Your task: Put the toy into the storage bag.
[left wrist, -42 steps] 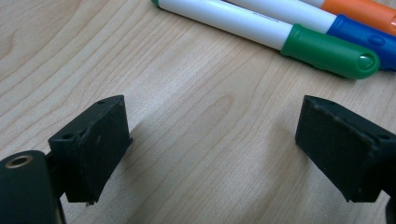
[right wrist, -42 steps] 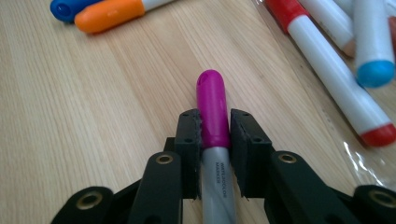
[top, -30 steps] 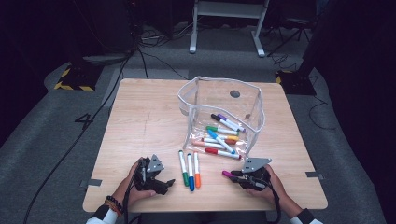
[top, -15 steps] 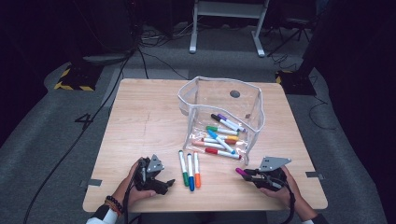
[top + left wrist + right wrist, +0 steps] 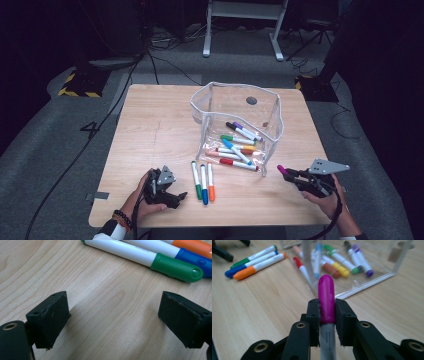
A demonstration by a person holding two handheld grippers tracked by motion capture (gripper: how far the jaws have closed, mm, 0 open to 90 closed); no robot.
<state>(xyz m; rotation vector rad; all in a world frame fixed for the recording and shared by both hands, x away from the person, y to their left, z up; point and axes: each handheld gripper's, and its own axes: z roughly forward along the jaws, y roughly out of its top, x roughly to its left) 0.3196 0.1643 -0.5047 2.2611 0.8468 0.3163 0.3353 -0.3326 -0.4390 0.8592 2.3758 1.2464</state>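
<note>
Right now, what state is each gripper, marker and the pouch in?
Left gripper: open, empty, resting on the table.
Right gripper: shut on the magenta marker, lifted off the table.
Clear pouch: open-topped, upright, several capped markers inside.
Green marker, blue marker, orange marker: capped, lying side by side.
</note>
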